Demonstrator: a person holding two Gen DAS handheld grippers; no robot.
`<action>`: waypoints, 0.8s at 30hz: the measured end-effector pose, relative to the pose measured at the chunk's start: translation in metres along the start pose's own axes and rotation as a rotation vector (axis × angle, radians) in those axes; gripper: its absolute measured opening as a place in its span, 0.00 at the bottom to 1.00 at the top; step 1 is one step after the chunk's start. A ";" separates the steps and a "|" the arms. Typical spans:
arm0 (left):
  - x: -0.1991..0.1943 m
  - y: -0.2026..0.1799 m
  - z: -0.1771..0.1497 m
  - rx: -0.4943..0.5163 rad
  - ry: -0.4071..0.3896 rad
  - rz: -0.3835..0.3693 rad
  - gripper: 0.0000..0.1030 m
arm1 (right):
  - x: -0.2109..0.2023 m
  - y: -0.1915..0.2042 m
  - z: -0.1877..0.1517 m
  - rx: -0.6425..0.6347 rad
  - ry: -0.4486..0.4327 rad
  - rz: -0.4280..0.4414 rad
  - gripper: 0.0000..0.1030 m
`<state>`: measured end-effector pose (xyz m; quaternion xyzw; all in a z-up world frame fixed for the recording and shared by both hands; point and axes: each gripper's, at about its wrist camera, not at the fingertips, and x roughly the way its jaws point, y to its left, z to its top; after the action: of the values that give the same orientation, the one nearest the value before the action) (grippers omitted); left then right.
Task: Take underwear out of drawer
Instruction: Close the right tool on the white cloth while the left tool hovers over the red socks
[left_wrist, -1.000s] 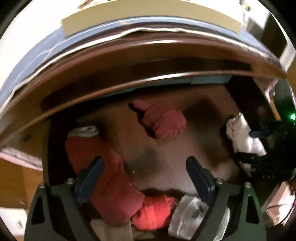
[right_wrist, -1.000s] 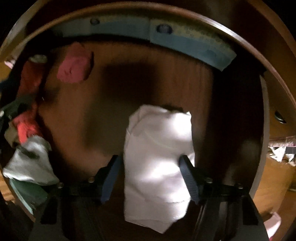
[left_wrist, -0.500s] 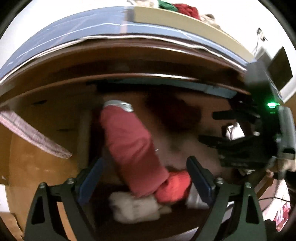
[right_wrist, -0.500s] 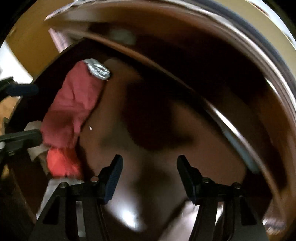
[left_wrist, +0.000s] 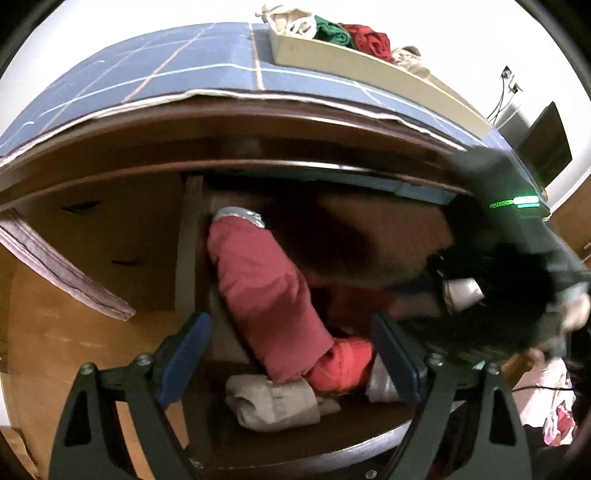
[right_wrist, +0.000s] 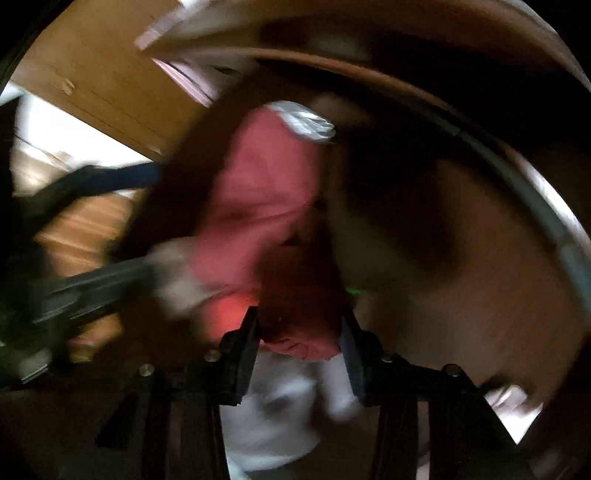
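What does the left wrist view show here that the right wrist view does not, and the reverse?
Only the left wrist view: the blue checked cloth on the furniture top, a cream tray holding rolled garments, and a beige folded garment.

Only the right wrist view: the right hand-held gripper, just closing, with a dark red garment between its fingers.

Both: the long pink garment with its grey waistband, inside the drawer.

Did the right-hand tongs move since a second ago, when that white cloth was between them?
Yes. The right tongs swung left across the drawer, away from the white cloth, and their jaws have just been closing around dark red underwear.
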<state>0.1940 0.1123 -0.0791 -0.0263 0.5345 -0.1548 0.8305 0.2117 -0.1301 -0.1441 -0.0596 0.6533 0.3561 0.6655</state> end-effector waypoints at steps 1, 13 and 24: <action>0.001 0.000 0.001 0.000 0.002 0.001 0.87 | -0.007 0.000 -0.006 0.002 -0.022 -0.028 0.46; 0.026 -0.037 0.020 0.103 0.061 0.002 0.87 | -0.086 -0.093 -0.055 0.368 -0.129 -0.192 0.50; 0.035 -0.086 0.022 0.203 0.090 -0.015 0.87 | -0.072 -0.098 -0.067 0.343 -0.027 -0.402 0.51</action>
<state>0.2074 0.0181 -0.0830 0.0609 0.5528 -0.2153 0.8027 0.2179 -0.2678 -0.1259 -0.0699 0.6703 0.1016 0.7318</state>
